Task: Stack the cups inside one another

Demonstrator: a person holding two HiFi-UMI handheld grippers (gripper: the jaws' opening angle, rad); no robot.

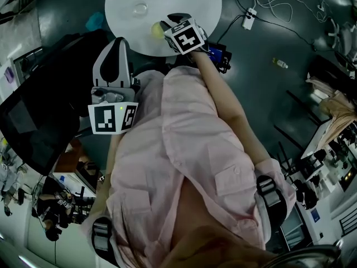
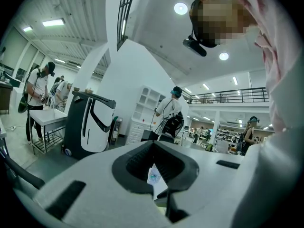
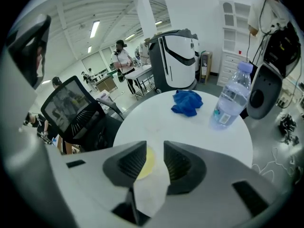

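Observation:
A yellow cup (image 1: 157, 31) stands on the round white table (image 1: 195, 4) near its front edge. My right gripper (image 1: 166, 25) reaches over that edge and is right at the cup. In the right gripper view the right gripper (image 3: 154, 160) is open with a narrow gap, and the yellow cup (image 3: 148, 163) shows in that gap against the left jaw. A clear cup (image 1: 139, 8) sits further in on the table. My left gripper (image 1: 118, 43) is held back by the person's body, off the table. In its own view the left gripper (image 2: 154, 172) points across the room, jaws together and holding nothing.
A blue cloth (image 3: 186, 101) and a water bottle (image 3: 230, 101) lie at the table's far side. A black office chair (image 1: 33, 121) stands to the left of the table. A power strip (image 1: 249, 18) with cables lies on the floor to the right. People stand in the room beyond.

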